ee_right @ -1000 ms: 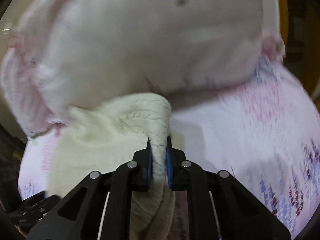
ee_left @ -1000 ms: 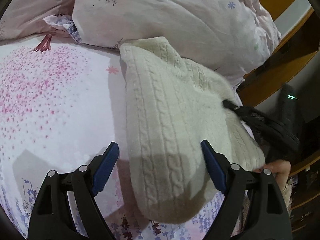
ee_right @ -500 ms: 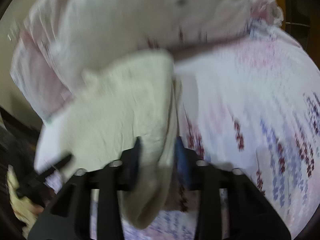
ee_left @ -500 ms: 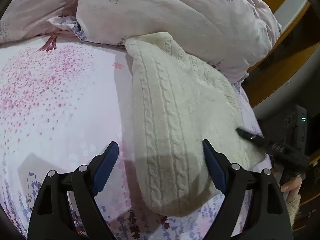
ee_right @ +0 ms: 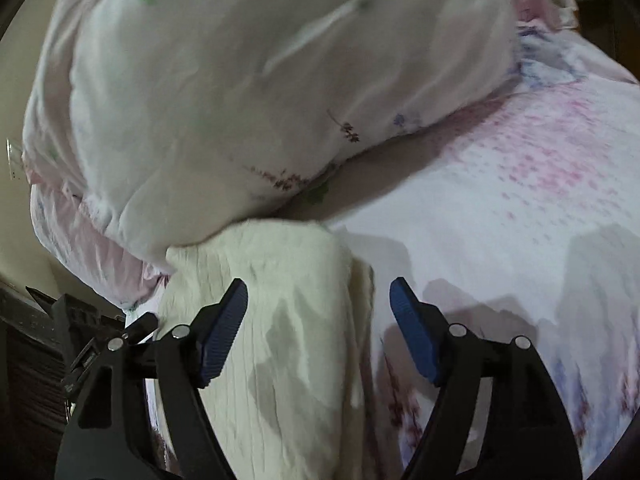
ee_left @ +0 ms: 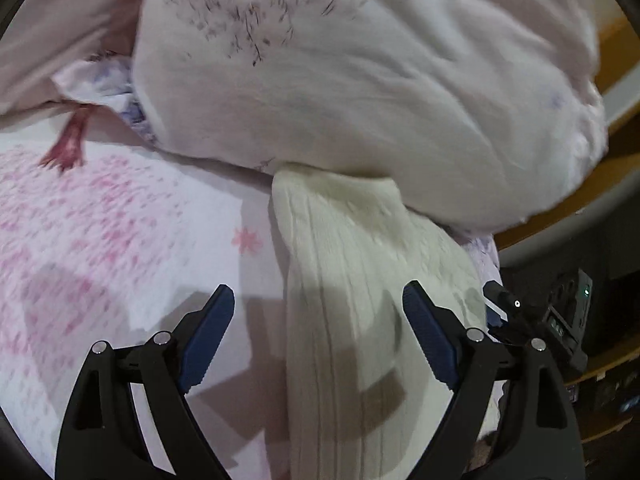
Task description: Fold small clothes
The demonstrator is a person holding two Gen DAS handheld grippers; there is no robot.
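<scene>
Two grippers, one garment, entered left to right.

Item, bedsheet [ee_left: 120, 248]: pink-flowered, lying bare on the left side of the left wrist view.

Item, left gripper [ee_left: 318, 330]: jaws spread wide and gripping nothing, hovering with its fingers straddling the sweater.

Item, cream cable-knit sweater [ee_left: 360, 300]: lying folded lengthwise on the sheet, its far end tucking under the edge of the duvet [ee_left: 360, 80].

Item, right gripper [ee_right: 318, 332]: jaws likewise parted and empty, its left finger sitting over the knit, its right finger over bare sheet.

Risks, as judged:
- the far end is touching the duvet, so lifting it for the next fold is likely dragging the duvet edge along;
- pinching deep is risking catching the sheet with the knit;
- gripping only the top layer is letting the lengthwise fold slide open, since loose knit is slumping readily;
- both views are blurring, making edges hard to place.
</scene>
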